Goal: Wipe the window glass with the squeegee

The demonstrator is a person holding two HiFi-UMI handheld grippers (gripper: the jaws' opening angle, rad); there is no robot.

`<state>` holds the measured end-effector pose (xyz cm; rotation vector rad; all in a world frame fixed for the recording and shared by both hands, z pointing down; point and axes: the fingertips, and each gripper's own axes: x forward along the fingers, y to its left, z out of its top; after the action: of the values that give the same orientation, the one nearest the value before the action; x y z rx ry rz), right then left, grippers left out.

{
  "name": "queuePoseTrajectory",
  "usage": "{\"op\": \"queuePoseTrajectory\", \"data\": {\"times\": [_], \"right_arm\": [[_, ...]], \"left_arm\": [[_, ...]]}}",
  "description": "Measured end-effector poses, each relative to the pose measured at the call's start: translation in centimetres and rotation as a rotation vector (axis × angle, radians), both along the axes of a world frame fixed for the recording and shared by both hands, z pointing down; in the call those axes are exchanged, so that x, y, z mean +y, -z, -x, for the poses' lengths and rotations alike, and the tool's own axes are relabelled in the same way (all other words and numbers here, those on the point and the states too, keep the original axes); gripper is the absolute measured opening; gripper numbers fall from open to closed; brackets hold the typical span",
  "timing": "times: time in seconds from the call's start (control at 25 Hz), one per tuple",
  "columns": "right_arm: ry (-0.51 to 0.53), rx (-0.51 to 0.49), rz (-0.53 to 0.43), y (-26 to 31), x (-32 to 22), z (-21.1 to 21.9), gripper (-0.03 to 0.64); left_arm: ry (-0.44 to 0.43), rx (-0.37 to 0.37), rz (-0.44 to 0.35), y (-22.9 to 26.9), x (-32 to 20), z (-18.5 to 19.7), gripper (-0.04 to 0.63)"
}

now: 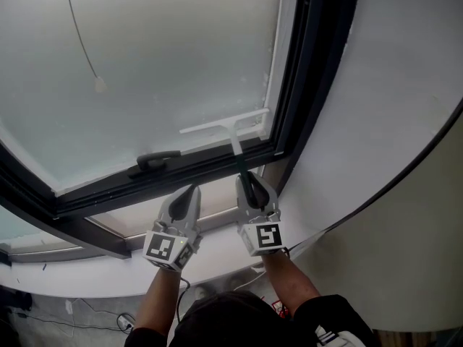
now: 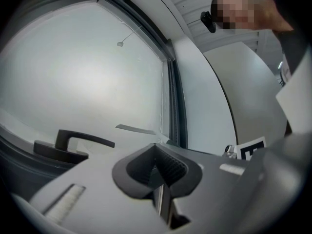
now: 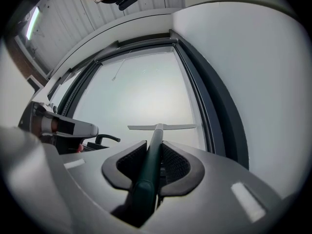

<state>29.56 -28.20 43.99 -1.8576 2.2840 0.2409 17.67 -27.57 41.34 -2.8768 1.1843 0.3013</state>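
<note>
One squeegee (image 1: 224, 123) juts from the right gripper (image 1: 244, 181) onto the glass (image 1: 159, 56).

No word, brand or number can be read. The only printed marks are black-and-white square patterns on the left white plastic cube (image 1: 166, 247) and the right white plastic cube (image 1: 268, 236), both below the dark grey window frame (image 1: 181, 173).

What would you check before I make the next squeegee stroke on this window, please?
1. Grip: right gripper shut on the squeegee handle: ok.
2. Blade flat against the window glass: cannot tell.
3. The left gripper shut, empty, apart from the squeegee: ok.
4. The window handle off to the blade's left, not touching: ok.
5. The pull cord far from the blade: ok.
</note>
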Motion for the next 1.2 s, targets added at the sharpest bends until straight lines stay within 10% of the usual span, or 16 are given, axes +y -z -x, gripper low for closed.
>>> {"op": "queuePoseTrajectory", "data": {"times": [0.88, 1.2], "right_arm": [[0.026, -0.067, -0.01, 0.2, 0.7, 0.1, 0.097], [0.017, -0.045, -0.257, 11.0, 0.2, 3.7, 0.097]], "left_arm": [[0.043, -0.002, 0.021, -1.7, 0.4, 0.5, -0.002], [-0.008, 0.046, -0.116, 4.8, -0.2, 4.6, -0.002]]}}
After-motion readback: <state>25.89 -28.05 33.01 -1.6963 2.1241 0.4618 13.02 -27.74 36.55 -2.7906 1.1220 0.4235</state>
